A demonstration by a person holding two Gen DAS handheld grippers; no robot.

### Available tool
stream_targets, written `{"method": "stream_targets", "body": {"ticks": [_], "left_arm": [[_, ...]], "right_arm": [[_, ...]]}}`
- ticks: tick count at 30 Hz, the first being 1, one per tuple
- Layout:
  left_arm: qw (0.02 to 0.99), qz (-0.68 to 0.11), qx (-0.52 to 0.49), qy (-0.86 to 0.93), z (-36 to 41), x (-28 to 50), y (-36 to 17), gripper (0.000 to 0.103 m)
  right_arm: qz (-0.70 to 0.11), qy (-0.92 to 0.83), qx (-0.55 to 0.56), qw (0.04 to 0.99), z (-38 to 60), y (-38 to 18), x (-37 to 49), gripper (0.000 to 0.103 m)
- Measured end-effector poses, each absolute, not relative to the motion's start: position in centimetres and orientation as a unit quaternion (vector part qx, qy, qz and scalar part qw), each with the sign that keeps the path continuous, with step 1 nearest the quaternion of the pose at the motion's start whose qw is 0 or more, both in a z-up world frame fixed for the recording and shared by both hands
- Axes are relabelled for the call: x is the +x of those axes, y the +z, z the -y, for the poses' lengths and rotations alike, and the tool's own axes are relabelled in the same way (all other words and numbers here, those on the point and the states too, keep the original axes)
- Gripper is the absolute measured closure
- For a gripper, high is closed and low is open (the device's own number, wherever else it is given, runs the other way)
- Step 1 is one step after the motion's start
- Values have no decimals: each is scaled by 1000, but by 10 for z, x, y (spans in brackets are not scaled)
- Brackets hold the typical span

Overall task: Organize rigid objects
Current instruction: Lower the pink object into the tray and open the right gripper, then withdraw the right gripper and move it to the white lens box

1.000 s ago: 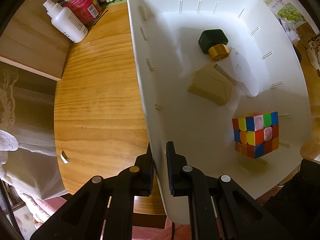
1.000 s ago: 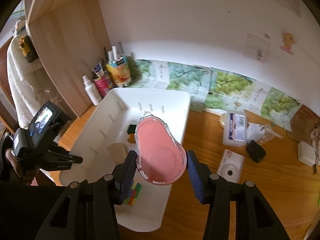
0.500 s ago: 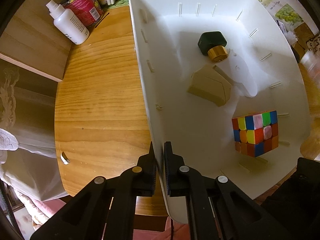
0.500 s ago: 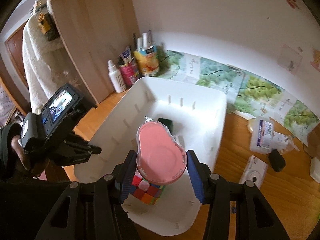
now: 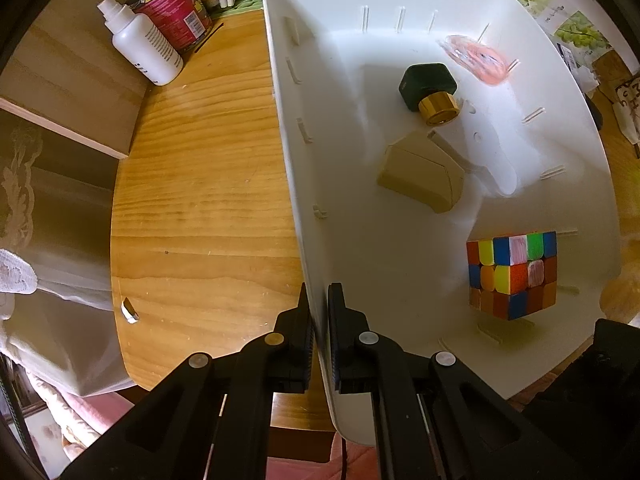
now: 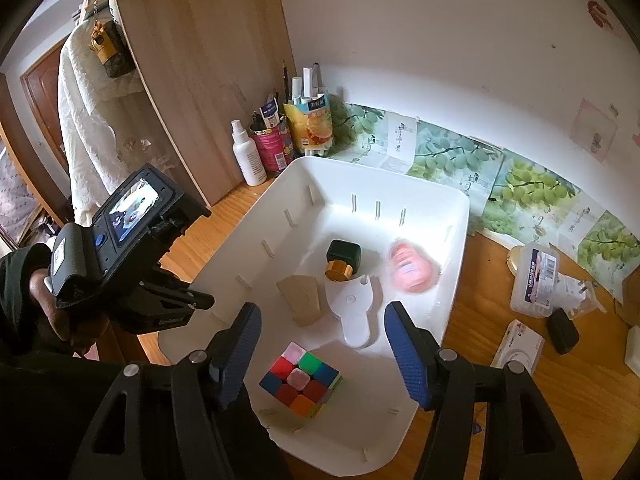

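- The right gripper (image 6: 322, 350), at the lower centre of its view, is opening with nothing between its jaws.
- The blurred pink container (image 6: 412, 266) lies mid-frame inside the white bin (image 6: 456, 248).
- The left gripper (image 5: 318, 338) is clamped on the bin's wall and is best kept firm while the right clears.

White bin (image 6: 460, 216) holds multicoloured cube (image 6: 301, 385) and pink container (image 6: 411, 266).

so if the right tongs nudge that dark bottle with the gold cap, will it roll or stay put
The dark bottle lies on its side, and its body looks flat-sided, so it would likely slide, not roll. The round gold cap might let it pivot. It looks rigid.
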State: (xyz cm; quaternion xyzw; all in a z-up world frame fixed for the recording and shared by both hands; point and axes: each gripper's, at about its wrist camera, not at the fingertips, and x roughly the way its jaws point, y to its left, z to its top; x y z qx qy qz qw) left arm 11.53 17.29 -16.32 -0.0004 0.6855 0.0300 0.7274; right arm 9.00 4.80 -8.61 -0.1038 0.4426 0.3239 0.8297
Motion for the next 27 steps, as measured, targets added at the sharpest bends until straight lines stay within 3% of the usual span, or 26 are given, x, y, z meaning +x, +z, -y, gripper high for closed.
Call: {"method": "stream_targets", "body": {"ticks": [14,27], "left_arm": [[726,-686,-13,42,-175,115,-165,97],[725,-686,-23,62,-176,116,-166,97]], "right_arm": [[-443,304,-96,838,-27,-88,99,30],[-450,262,-75,850,11,-95,120,30]]}}
